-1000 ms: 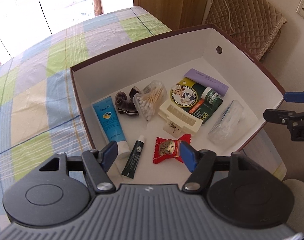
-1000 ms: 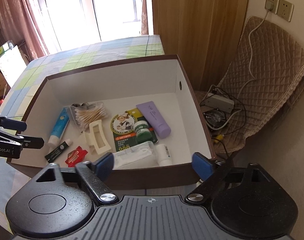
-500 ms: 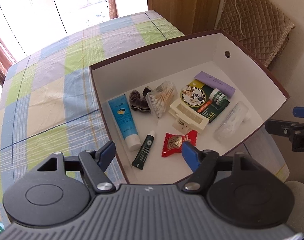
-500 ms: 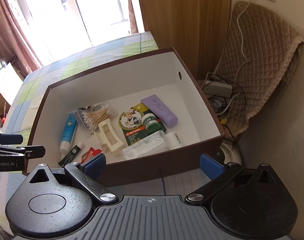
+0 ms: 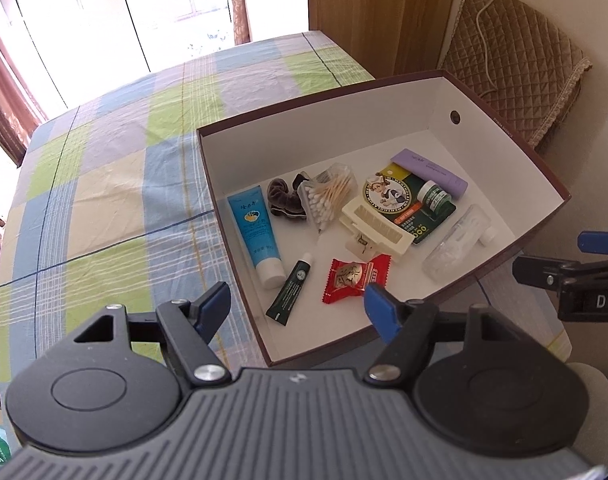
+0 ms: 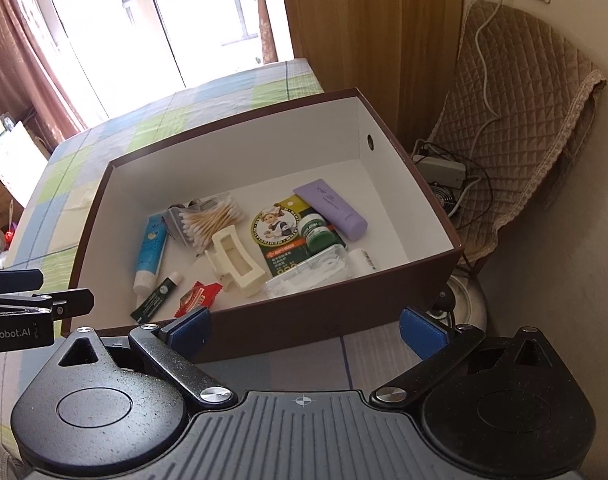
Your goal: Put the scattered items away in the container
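A brown box with white inside (image 5: 207,160) (image 6: 344,316) stands on the checked tablecloth. Inside lie a blue tube (image 5: 253,232) (image 6: 149,248), a dark scrunchie (image 5: 283,200), a cotton swab pack (image 5: 328,196) (image 6: 207,220), a cream hair clip (image 5: 374,230) (image 6: 235,264), a red candy packet (image 5: 356,276) (image 6: 195,296), a small green tube (image 5: 289,292) (image 6: 155,300), a purple tube (image 5: 430,168) (image 6: 332,208), a green sachet with a little jar (image 5: 434,198) (image 6: 316,232) and a clear bag (image 5: 456,248) (image 6: 308,276). My left gripper (image 5: 295,306) is open above the box's near-left corner. My right gripper (image 6: 304,330) is open before the near wall. Both are empty.
The checked tablecloth (image 5: 103,184) stretches left and back to the bright window. A quilted brown cover (image 6: 520,128) with a white cable, sockets and a power adapter lies right of the box. A wooden cabinet (image 6: 364,40) stands behind.
Both grippers have pulled back and up from the box, so it looks smaller and more cloth shows. The items inside have not moved.
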### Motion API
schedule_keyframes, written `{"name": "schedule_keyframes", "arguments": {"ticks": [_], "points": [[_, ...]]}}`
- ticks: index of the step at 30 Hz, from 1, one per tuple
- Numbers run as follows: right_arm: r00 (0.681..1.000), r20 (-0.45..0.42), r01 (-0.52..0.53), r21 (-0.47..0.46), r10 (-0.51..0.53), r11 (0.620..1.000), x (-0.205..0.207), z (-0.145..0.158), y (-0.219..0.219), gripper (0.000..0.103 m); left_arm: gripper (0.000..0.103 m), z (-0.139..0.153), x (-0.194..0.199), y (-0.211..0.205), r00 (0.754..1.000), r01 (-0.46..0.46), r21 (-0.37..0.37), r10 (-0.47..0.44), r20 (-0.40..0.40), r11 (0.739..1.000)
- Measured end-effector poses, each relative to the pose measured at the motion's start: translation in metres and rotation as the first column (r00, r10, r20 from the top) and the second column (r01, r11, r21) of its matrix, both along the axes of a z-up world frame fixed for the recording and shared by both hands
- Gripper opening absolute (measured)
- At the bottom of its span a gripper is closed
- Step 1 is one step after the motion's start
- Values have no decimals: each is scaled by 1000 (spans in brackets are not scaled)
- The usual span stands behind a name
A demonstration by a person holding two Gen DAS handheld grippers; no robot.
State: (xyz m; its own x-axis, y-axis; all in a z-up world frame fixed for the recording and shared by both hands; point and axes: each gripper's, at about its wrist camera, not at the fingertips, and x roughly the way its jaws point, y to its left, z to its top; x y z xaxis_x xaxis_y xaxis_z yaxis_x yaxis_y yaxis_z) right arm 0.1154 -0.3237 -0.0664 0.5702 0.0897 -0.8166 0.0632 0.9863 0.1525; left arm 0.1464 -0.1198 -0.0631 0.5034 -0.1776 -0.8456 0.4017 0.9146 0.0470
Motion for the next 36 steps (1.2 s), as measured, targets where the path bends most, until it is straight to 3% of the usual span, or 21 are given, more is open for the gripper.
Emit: {"name": "schedule_keyframes", "arguments": {"ticks": [36], "points": [[999,37,-30,8,30,1000,-36,20,33,103,71,28,-44,13,998,-38,50,35,56,998]]}}
